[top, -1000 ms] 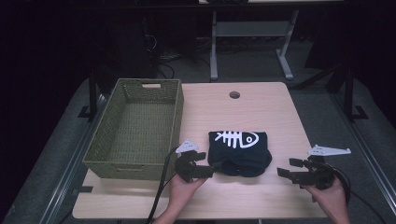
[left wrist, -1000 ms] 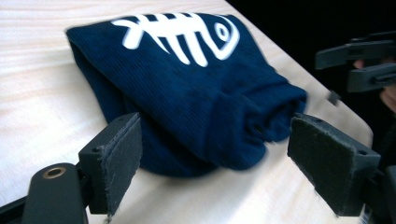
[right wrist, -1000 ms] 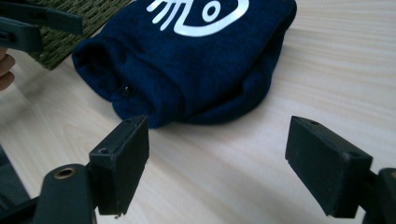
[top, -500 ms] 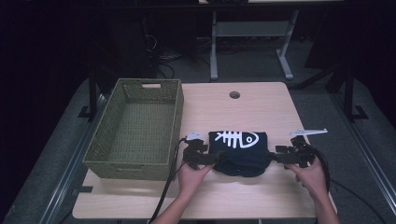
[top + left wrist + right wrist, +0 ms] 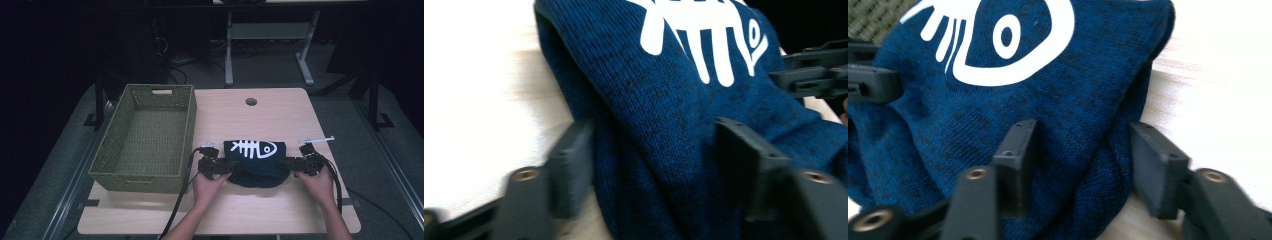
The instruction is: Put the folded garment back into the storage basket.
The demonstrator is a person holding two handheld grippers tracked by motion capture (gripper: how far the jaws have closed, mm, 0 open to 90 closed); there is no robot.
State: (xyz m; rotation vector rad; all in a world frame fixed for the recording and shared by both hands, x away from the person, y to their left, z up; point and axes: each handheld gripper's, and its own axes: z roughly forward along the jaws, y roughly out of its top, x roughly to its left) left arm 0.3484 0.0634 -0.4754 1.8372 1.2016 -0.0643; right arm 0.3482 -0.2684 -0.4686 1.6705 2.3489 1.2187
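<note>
A folded dark blue knit sweater (image 5: 256,170) with a white fish-skeleton print lies on the wooden table (image 5: 250,215) near its front edge. My left gripper (image 5: 226,166) is at the sweater's left edge and my right gripper (image 5: 290,163) at its right edge, each held by a hand. In the left gripper view the sweater (image 5: 664,100) bulges between the wide-apart jaws of the left gripper (image 5: 659,167), which is open. In the right gripper view the right gripper (image 5: 1088,162) is likewise open astride the folded edge of the sweater (image 5: 1048,100).
A green woven basket (image 5: 186,130) stands empty on the table's left half, close to the left gripper. A round cable hole (image 5: 251,101) sits near the far edge. Bare tabletop lies behind and in front of the sweater. Cables trail from both grippers.
Both grippers have moved forward and inward from the front corners to the sweater's two sides, and their open jaws now straddle its edges. The sweater has not moved.
</note>
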